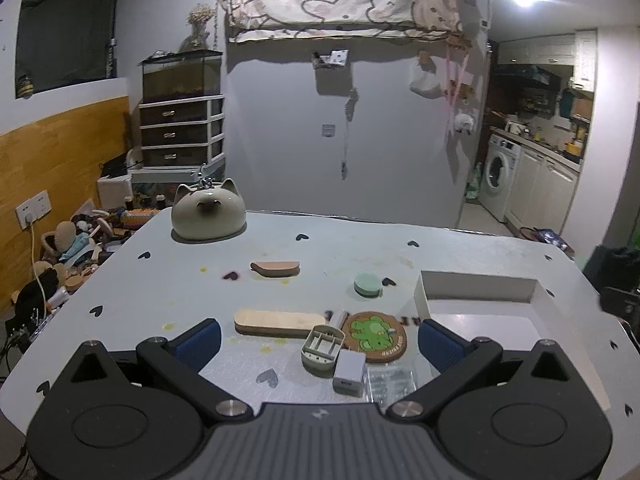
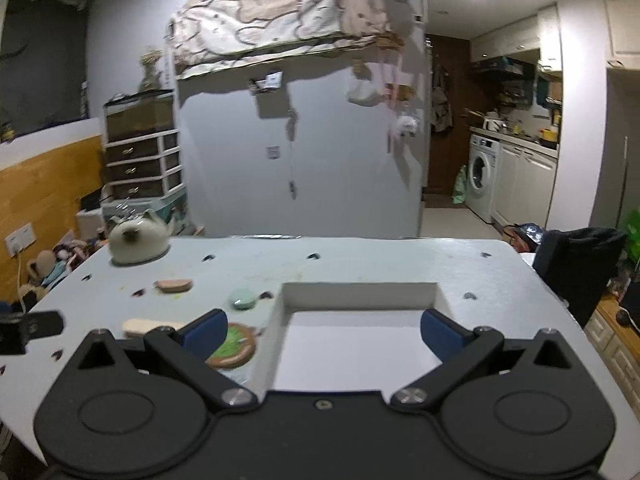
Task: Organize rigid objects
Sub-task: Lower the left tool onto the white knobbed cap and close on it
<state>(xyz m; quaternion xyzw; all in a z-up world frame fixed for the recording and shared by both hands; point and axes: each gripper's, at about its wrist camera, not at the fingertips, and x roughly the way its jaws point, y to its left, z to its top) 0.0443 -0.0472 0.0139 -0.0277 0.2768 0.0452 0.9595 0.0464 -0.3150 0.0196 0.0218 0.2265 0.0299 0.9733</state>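
At the bottom of the left wrist view the left gripper (image 1: 319, 342) has its blue-padded fingers (image 1: 199, 342) spread wide, with nothing between them touching the pads. Just ahead of it, low in the centre of the frame, a small white charger block (image 1: 349, 372) lies touching a grey ribbed plastic holder (image 1: 322, 347), and a clear plastic piece (image 1: 391, 382) sits just to the right of the block. Next to the holder, right of centre, lies a round coaster with a green cartoon figure (image 1: 375, 336); left of it is a long pale wooden slab (image 1: 278, 322). Farther up the pale table (image 1: 160, 300) a mint-green disc (image 1: 367, 285) lies right of centre and a brown flat wooden piece (image 1: 276, 269) left of centre, well apart. The white open box (image 1: 480, 286) occupies the right middle of the frame, its interior bare where visible. At the far left corner of the table rests a cream cat-shaped ceramic object (image 1: 208, 212). In the right wrist view the right gripper (image 2: 322, 332) is likewise spread wide and holds nothing, hovering over the near part of the white open box (image 2: 360, 292), which fills the centre of that blurred frame.
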